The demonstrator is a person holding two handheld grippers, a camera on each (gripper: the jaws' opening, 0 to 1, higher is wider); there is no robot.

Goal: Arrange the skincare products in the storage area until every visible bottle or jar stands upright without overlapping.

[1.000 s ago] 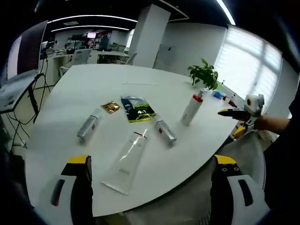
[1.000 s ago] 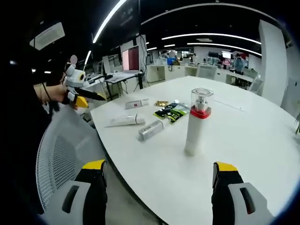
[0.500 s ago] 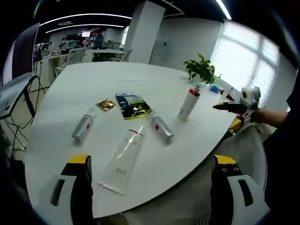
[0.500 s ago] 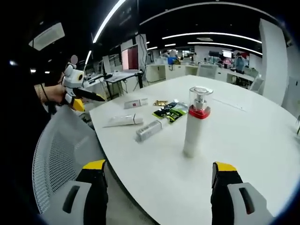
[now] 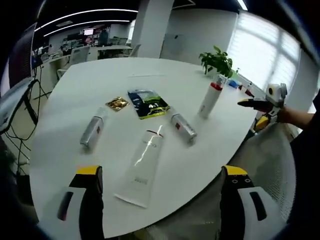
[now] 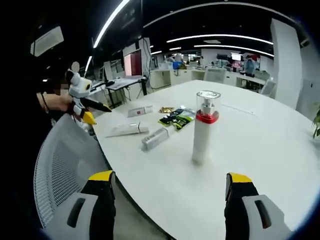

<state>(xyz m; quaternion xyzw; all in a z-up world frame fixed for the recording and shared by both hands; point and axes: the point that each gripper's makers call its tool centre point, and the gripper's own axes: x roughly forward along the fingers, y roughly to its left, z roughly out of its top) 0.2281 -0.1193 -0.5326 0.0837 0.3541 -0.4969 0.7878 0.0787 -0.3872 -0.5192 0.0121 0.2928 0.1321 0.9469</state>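
the left gripper (image 5: 160, 200) is held with jaws spread, nothing between them, just short of the white table (image 5: 75, 95). the right gripper (image 6: 170, 205) is likewise parted and empty. an upright pump bottle (image 6: 203, 126) is seen standing ahead of it. a large white tube (image 5: 145, 167), two small silver bottles (image 5: 93, 131) (image 5: 184, 126) and what appear to be sachets (image 5: 147, 103) are laid flat.

You can't read the print on the white tube (image 5: 143, 169) or the dark sachet (image 5: 148, 104). The pump bottle (image 6: 202, 127) partly hides the table (image 6: 260, 150) behind it. The potted plant (image 6: 315, 123) is cut off by the edge.
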